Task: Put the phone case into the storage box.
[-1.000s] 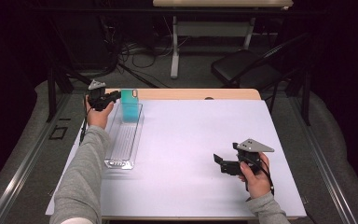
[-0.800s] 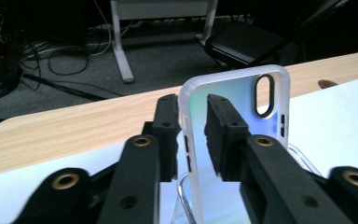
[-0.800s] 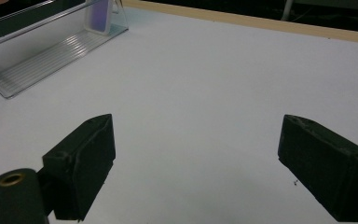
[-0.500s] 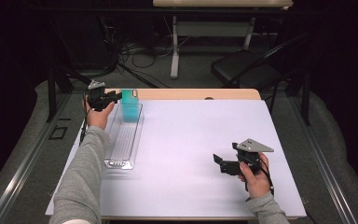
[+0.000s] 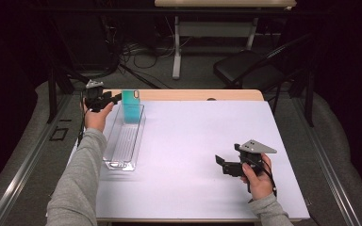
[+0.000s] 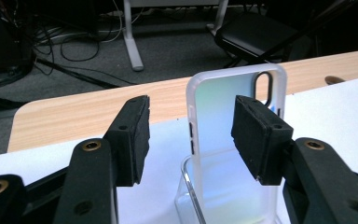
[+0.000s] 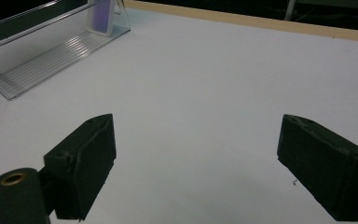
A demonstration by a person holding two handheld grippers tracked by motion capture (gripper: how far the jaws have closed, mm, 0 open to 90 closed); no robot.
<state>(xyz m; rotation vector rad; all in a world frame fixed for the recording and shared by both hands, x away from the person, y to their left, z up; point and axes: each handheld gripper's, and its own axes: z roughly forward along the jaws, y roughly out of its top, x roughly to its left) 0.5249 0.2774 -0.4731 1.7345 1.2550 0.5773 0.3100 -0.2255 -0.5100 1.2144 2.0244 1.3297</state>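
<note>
The left gripper (image 6: 189, 135) has just been opening its jaws: the pads stand apart, released, and the phone case (image 6: 228, 140) shows between them in the left gripper view, with the right pad overlapping its edge, though contact cannot be told. The case stands upright at the far end of the clear tray (image 5: 122, 141), which lies along the table's (image 5: 193, 141) left edge, near the far left corner. The right gripper (image 5: 226, 165) rests low near the front right corner, jaws spread wide with nothing between them. A broad stretch of bare white tabletop lies open between tray and right gripper.
</note>
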